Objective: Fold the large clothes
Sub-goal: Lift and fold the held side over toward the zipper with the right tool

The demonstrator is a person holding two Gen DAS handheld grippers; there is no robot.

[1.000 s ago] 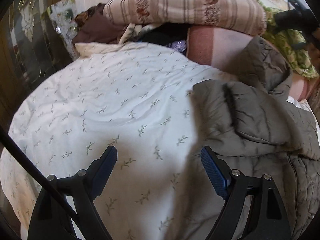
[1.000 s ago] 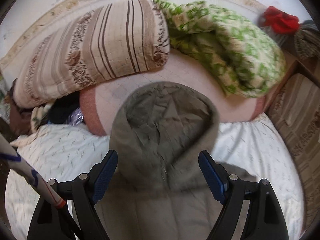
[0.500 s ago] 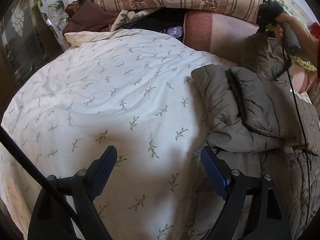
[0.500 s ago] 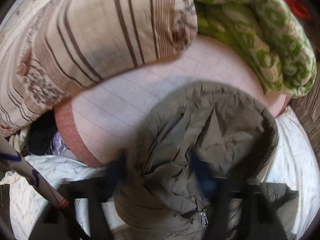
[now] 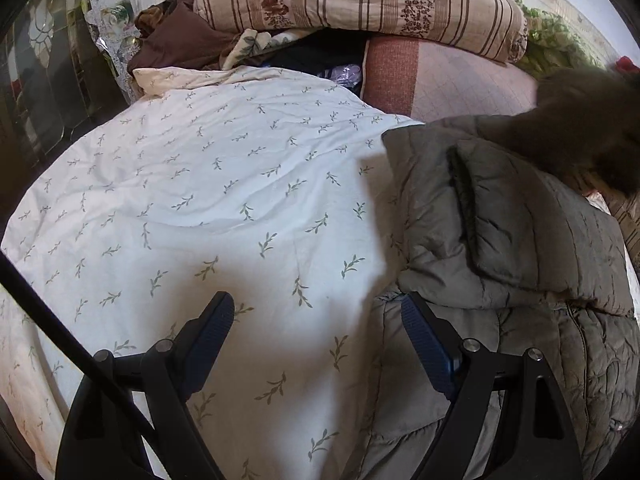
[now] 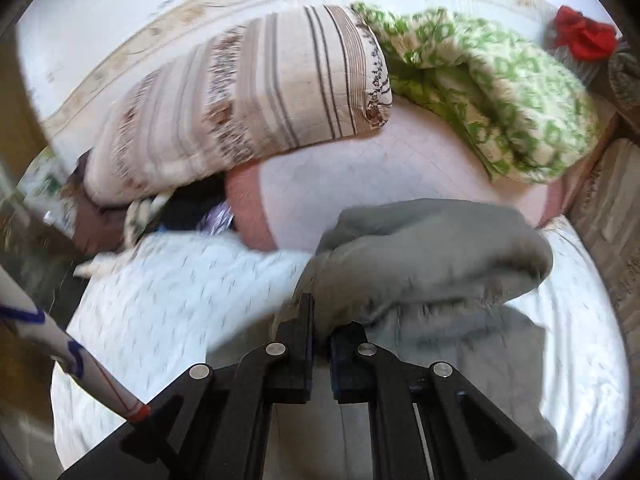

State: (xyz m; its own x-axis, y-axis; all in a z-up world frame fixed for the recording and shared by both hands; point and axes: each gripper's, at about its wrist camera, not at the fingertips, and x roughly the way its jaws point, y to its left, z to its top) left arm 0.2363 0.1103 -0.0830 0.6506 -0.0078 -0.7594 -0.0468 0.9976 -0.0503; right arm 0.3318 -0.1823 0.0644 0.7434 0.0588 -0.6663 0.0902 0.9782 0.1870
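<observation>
A grey-olive quilted jacket [image 5: 520, 248] lies on the right side of a bed, a sleeve folded over its body. Its hood [image 6: 432, 248] is lifted off the bed, pinched between the pads of my right gripper [image 6: 320, 320], which is shut on the hood's edge. In the left wrist view the raised hood [image 5: 580, 120] is a dark blur at the upper right. My left gripper [image 5: 316, 320] hovers open over the sheet at the jacket's left edge, holding nothing.
The bed has a white sheet with green sprigs [image 5: 200, 200]. At its head lie a striped floral pillow [image 5: 360, 0], a pink blanket [image 6: 380, 168], a green-patterned quilt [image 6: 500, 92] and a heap of dark clothes [image 5: 180, 40]. Dark furniture [image 5: 40, 80] stands left.
My right gripper went forward over the hood, shut on its edge and pulled it up and back toward me. The left gripper stayed open and nearly still.
</observation>
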